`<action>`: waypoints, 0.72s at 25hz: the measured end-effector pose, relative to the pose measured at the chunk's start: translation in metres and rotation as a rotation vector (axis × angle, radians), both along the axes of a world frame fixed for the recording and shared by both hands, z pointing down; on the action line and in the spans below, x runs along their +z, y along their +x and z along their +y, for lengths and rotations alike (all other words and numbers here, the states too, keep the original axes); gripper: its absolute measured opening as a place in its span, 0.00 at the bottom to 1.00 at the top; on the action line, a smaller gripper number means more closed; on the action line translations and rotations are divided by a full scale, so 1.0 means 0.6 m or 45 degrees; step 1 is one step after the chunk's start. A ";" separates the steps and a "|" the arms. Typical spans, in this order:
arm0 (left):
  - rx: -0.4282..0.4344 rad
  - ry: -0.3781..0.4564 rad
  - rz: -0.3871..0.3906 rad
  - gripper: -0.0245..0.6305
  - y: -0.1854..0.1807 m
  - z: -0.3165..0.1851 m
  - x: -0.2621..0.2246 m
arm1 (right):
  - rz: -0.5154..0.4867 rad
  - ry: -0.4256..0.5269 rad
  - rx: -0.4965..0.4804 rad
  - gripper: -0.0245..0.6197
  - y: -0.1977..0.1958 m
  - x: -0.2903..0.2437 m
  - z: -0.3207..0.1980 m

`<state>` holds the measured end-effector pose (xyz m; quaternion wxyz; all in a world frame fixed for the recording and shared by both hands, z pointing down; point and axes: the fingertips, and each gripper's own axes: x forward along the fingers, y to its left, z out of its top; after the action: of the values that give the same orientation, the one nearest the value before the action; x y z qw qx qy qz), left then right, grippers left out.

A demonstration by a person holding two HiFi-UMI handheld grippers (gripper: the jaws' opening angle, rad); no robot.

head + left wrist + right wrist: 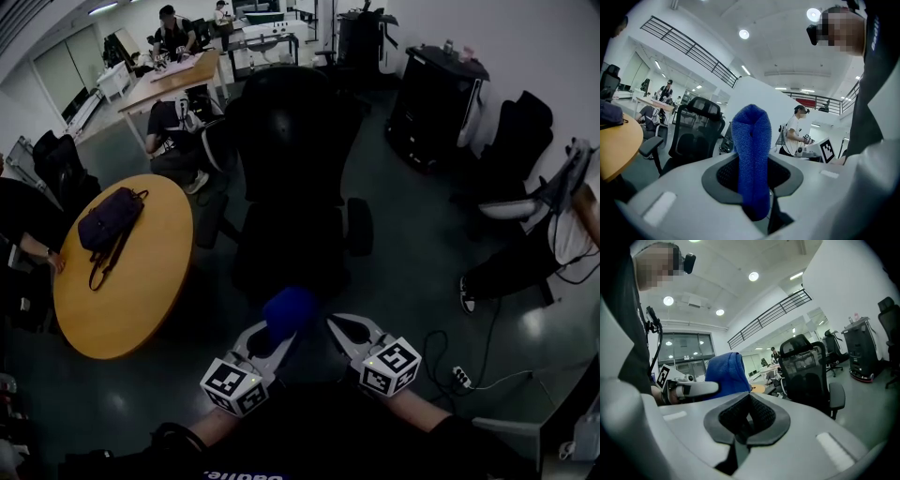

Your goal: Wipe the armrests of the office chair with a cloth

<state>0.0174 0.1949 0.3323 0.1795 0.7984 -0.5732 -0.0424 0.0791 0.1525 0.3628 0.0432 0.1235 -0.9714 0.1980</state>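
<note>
Left tool [277, 336]: clamped on a blue cloth [289, 312], which stands up out of the jaws in a folded wad, so a padded end is ready to press on a surface.
Right tool [747, 420]: jaws together with nothing between them; it is held just beside the left one, apparently free to steady the chair or wait.
Cloth's look: deep blue, knitted or terry-like texture, thick and soft, doubled over at the top; it looks dry, though that is hard to tell.
Office chair [291, 159]: black, mesh-backed with a headrest, standing in front of the person and apart from both tools.
Armrests: the left armrest [208, 220] and the right armrest [359, 225] are dark pads either side of the seat; neither is touched by the cloth.
Stage: judged as the approach, wiping not yet begun.
Surroundings: a round wooden counter [141, 281] at the left carries a dark purple bag [108, 223].
</note>
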 end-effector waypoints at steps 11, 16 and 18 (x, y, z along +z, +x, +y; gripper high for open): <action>0.010 -0.037 -0.042 0.24 0.077 -0.029 0.001 | -0.029 -0.050 0.023 0.05 0.076 0.010 -0.029; 0.001 -0.048 -0.069 0.24 0.121 -0.036 0.002 | -0.058 -0.057 0.021 0.05 0.117 0.010 -0.042; 0.003 -0.052 -0.078 0.24 0.140 -0.039 0.005 | -0.062 -0.063 0.016 0.05 0.133 0.015 -0.045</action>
<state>0.1011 0.1718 0.3353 0.1782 0.7963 -0.5781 -0.0062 0.1592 0.1254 0.3717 0.0213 0.1239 -0.9662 0.2251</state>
